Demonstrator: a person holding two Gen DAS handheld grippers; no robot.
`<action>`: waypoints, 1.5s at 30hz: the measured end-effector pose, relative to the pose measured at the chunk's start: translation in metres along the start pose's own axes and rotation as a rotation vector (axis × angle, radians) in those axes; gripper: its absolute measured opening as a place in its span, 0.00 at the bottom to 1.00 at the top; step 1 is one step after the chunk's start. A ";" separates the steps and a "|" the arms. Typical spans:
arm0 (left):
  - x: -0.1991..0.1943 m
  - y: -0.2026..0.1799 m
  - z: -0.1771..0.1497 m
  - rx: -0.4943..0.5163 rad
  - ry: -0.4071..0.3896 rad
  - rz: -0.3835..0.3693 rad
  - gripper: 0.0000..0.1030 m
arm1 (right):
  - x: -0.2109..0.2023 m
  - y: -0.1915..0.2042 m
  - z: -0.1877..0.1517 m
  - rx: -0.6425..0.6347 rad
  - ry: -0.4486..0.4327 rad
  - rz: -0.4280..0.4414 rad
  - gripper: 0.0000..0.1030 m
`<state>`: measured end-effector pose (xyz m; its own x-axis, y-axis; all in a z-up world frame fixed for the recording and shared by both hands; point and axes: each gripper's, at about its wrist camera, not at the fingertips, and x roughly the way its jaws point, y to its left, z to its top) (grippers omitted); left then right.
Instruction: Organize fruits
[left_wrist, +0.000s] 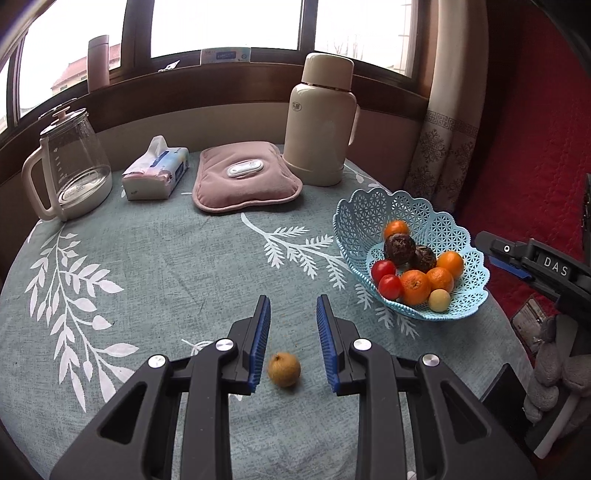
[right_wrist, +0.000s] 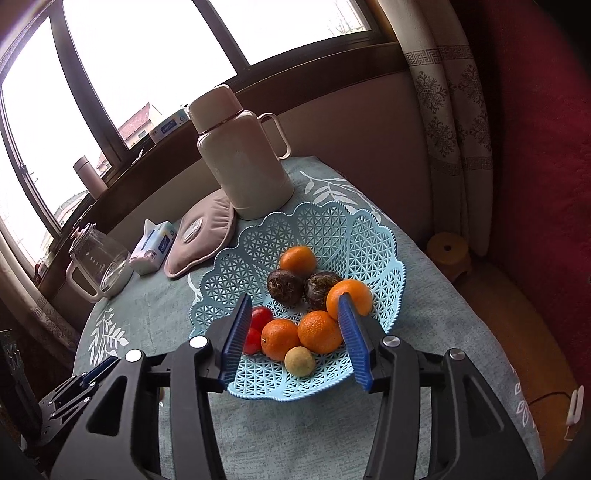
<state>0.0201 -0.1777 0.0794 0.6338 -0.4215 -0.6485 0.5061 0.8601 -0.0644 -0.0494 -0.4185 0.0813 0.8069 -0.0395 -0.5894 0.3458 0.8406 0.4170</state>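
Straddling the last loose fruit, the left gripper has its jaws wide, one ribbed blue pad on each side, probably ready to close on it. This fruit is small, round, dull brown, and lies on the cloth. The right gripper, also wide and holding nothing, hovers over the lattice plastic basket of smooth oranges.
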 end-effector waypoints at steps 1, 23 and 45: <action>0.004 -0.005 0.003 0.009 0.000 -0.002 0.25 | -0.001 -0.001 0.001 0.004 -0.002 0.001 0.49; 0.037 -0.030 -0.039 0.005 0.188 -0.188 0.30 | -0.007 -0.004 0.006 0.009 -0.028 -0.007 0.56; 0.035 -0.054 -0.043 0.080 0.188 -0.200 0.27 | -0.011 -0.006 0.007 0.017 -0.038 -0.010 0.56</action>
<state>-0.0100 -0.2262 0.0275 0.4009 -0.5134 -0.7587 0.6597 0.7364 -0.1497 -0.0565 -0.4273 0.0901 0.8209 -0.0684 -0.5670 0.3614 0.8309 0.4230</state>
